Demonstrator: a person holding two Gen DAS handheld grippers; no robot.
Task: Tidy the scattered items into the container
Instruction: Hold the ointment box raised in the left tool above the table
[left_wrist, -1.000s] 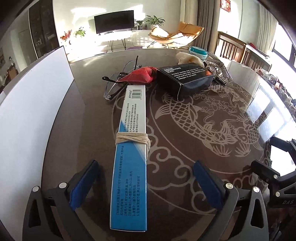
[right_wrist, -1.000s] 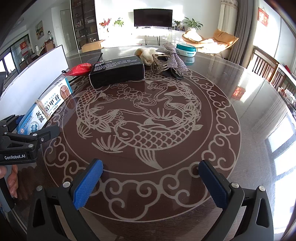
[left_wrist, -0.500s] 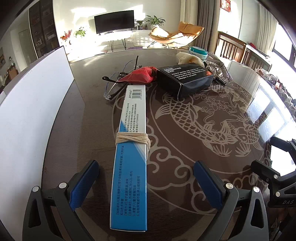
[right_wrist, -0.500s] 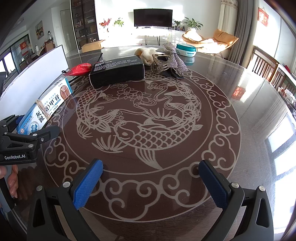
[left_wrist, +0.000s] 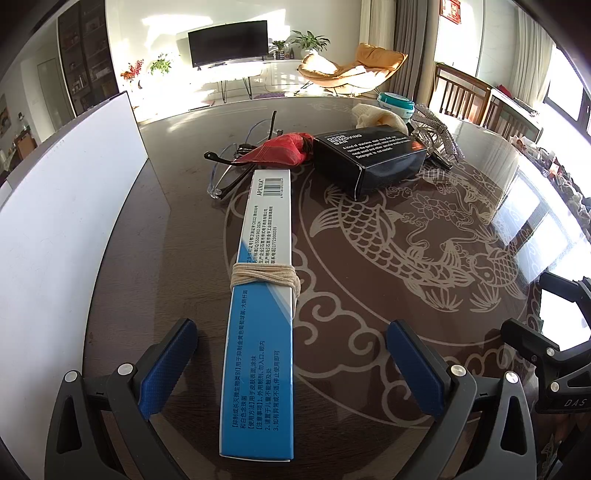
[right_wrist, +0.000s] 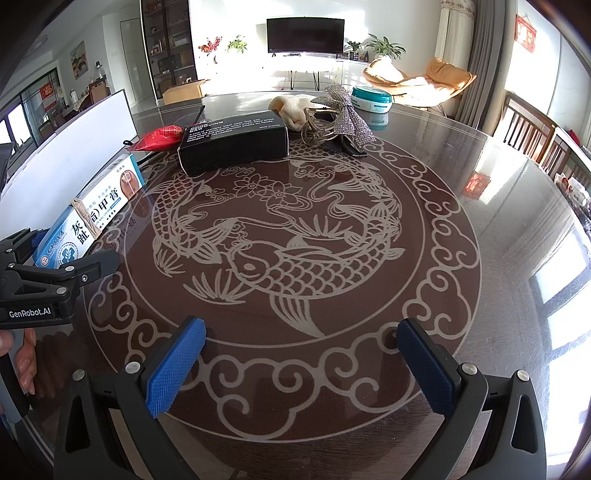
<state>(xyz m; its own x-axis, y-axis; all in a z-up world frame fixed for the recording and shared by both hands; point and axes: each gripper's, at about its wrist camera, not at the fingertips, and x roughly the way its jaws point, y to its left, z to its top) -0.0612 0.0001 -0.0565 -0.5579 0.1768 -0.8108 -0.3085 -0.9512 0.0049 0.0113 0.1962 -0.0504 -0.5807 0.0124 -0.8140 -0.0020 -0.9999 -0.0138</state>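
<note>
A long blue-and-white box (left_wrist: 262, 295) with a beige band around its middle lies on the dark table. Its near end sits between the fingers of my left gripper (left_wrist: 295, 369), which is open and touches neither side. The same box (right_wrist: 92, 210) shows at the left of the right wrist view, beside the left gripper's black frame (right_wrist: 55, 273). Beyond it lie clear glasses (left_wrist: 229, 173), a red pouch (left_wrist: 284, 151) and a black box (left_wrist: 369, 158). My right gripper (right_wrist: 303, 369) stands open over bare table with nothing between its fingers.
A tall white panel (left_wrist: 66, 221) runs along the table's left side. At the far side lie a cream cloth (right_wrist: 291, 107), a sparkly bow clip (right_wrist: 343, 118) and a teal tin (right_wrist: 371, 98). A hand (right_wrist: 22, 354) holds the left gripper's handle.
</note>
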